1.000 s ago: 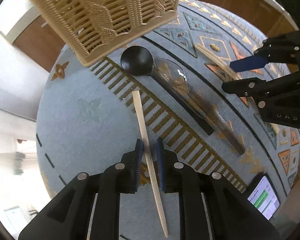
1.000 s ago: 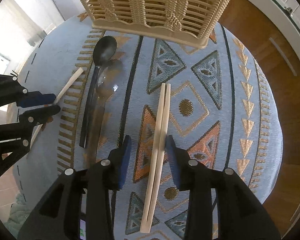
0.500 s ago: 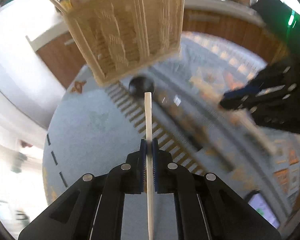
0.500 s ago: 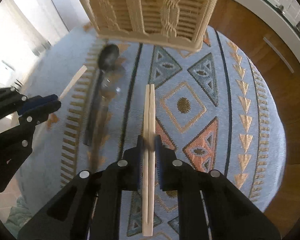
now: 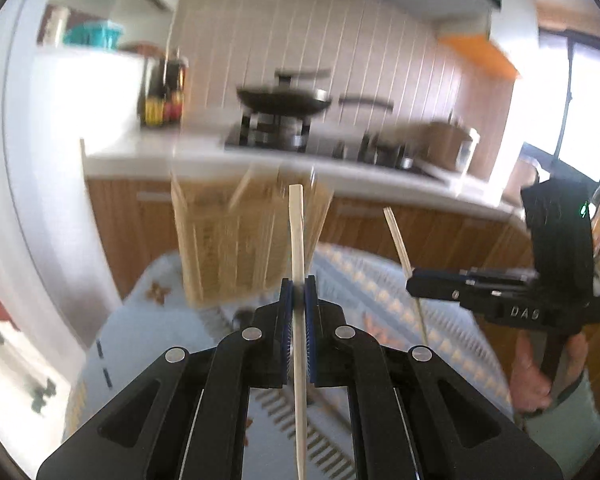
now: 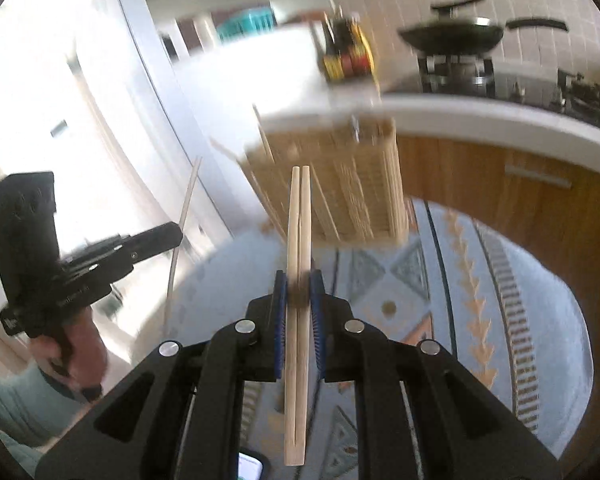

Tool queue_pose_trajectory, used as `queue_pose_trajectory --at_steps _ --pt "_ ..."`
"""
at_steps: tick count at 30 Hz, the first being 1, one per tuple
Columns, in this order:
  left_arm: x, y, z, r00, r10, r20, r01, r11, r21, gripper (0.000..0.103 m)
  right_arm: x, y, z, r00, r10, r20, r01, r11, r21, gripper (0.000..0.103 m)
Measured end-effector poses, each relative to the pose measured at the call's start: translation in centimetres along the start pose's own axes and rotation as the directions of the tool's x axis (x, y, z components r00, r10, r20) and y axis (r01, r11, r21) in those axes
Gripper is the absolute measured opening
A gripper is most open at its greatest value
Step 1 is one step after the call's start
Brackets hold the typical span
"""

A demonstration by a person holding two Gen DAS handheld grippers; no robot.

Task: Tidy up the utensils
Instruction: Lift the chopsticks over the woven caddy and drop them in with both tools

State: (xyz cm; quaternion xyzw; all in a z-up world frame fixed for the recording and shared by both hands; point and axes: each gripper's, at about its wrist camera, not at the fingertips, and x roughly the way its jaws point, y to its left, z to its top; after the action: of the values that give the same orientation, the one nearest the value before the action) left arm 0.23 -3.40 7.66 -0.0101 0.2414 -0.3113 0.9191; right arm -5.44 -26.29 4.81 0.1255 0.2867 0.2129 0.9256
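Note:
My left gripper (image 5: 298, 292) is shut on a single pale chopstick (image 5: 296, 236), held upright above the table. My right gripper (image 6: 299, 286) is shut on a pair of pale chopsticks (image 6: 299, 216), also lifted and pointing up. The woven utensil basket (image 5: 236, 240) stands at the far side of the table, just beyond both chopstick tips; it also shows in the right wrist view (image 6: 340, 184). The right gripper shows in the left wrist view (image 5: 420, 285), its chopsticks (image 5: 396, 236) raised. The left gripper shows in the right wrist view (image 6: 168, 236).
The round table has a blue patterned cloth (image 6: 500, 280). Behind it runs a kitchen counter (image 5: 340, 176) with a stove and a black pan (image 5: 284, 100). Bottles (image 6: 346, 52) stand on the counter. A phone (image 6: 252, 466) lies near the table's front edge.
Both grippers closed on their chopsticks and lifted them off the table, tilting up so the views now face the basket and the kitchen counter.

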Motion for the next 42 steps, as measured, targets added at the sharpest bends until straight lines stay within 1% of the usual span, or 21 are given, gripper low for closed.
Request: queue_pose_trajectory --at_steps 2,5,7,8,10,11,15,16,18,19,22,24,26,28,30,32,35,37,39,41,42 --pt "-1.5 -0.3 1.1 0.997 0.0 0.072 0.0 1.0 0.0 0.003 -0.7 0.9 0.8 0.999 0.016 0.048 -0.016 1.0 -0.002 0.01" --pt "-2.8 -0.4 3.3 0.984 -0.009 0.178 0.013 1.0 -0.022 0.003 -1.9 1.5 2.6 0.992 0.049 0.115 -0.047 0.999 -0.015 0.01" --pt "-3.6 -0.2 4.8 0.969 -0.019 0.246 0.031 0.999 -0.045 0.003 -1.7 2.5 4.1 0.985 0.07 0.158 -0.066 0.997 -0.031 0.01" --pt "-3.7 -0.1 5.3 0.964 -0.022 0.266 0.037 0.998 -0.051 0.003 -1.6 3.1 4.9 0.982 0.07 0.173 -0.064 0.997 -0.037 0.01" --pt "-3.8 0.3 6.9 0.946 -0.01 0.323 0.033 0.997 -0.064 0.003 -1.6 3.7 6.7 0.975 0.07 0.209 -0.059 0.997 -0.055 0.01" --pt "-3.9 0.4 7.3 0.941 -0.007 0.339 0.032 0.997 -0.066 0.003 -1.6 4.0 7.6 0.97 0.07 0.233 -0.057 0.996 -0.063 0.01" --pt "-3.1 1.7 9.7 0.912 -0.01 0.41 0.053 0.994 -0.094 0.003 -0.5 4.5 10.8 0.948 0.022 0.316 -0.003 0.998 -0.062 0.01" --pt "-2.8 2.1 10.2 0.903 -0.006 0.43 0.056 0.993 -0.103 0.003 0.1 4.5 11.7 0.941 -0.006 0.337 0.028 0.998 -0.06 0.01" --pt "-2.0 3.0 10.9 0.889 0.009 0.459 0.051 0.991 -0.12 0.003 1.4 4.4 12.7 0.932 -0.036 0.36 0.058 0.997 -0.052 0.01" --pt "-1.5 3.5 11.2 0.88 0.022 0.475 0.045 0.99 -0.13 0.003 2.1 4.2 13.2 0.928 -0.046 0.37 0.068 0.997 -0.047 0.01" --pt "0.0 4.9 11.7 0.858 0.081 0.508 -0.002 0.988 -0.155 0.003 4.8 4.0 14.7 0.905 -0.112 0.411 0.143 0.989 -0.045 0.01" --pt "1.1 5.8 12.0 0.856 0.091 0.509 -0.008 0.987 -0.163 0.004 6.6 4.1 15.2 0.897 -0.144 0.417 0.188 0.98 -0.065 0.01" --pt "2.5 7.0 12.2 0.863 0.074 0.499 0.012 0.986 -0.167 0.004 8.4 4.2 15.8 0.898 -0.153 0.412 0.209 0.973 -0.094 0.01" --pt "4.0 8.3 12.4 0.869 0.092 0.486 -0.001 0.983 -0.184 0.004 9.9 4.4 16.1 0.89 -0.175 0.421 0.244 0.963 -0.116 0.01" --pt "5.1 9.3 12.4 0.871 0.107 0.479 -0.011 0.98 -0.2 0.004 10.9 4.3 16.0 0.883 -0.185 0.432 0.262 0.957 -0.126 0.01" --pt "6.1 10.0 12.1 0.867 0.136 0.479 -0.039 0.977 -0.208 0.004 11.8 4.2 15.9 0.868 -0.21 0.45 0.296 0.947 -0.128 0.01" --pt "7.2 10.4 11.8 0.867 0.157 0.473 -0.064 0.976 -0.208 0.004 12.7 3.6 15.7 0.855 -0.23 0.465 0.321 0.939 -0.126 0.01" --pt "7.9 10.3 11.5 0.862 0.18 0.474 -0.094 0.975 -0.201 0.004 13.1 3.3 15.5 0.845 -0.242 0.477 0.335 0.935 -0.119 0.01" --pt "8.7 10.0 11.0 0.859 0.204 0.47 -0.131 0.974 -0.184 0.004 13.7 2.8 15.0 0.845 -0.244 0.476 0.332 0.937 -0.11 0.01" --pt "9.3 9.9 10.4 0.859 0.219 0.462 -0.153 0.972 -0.176 0.004 14.3 2.5 14.4 0.84 -0.255 0.479 0.344 0.933 -0.108 0.01" --pt "9.6 9.9 10.0 0.858 0.231 0.459 -0.167 0.97 -0.177 0.004 14.7 2.4 14.2 0.843 -0.258 0.473 0.35 0.93 -0.117 0.01"
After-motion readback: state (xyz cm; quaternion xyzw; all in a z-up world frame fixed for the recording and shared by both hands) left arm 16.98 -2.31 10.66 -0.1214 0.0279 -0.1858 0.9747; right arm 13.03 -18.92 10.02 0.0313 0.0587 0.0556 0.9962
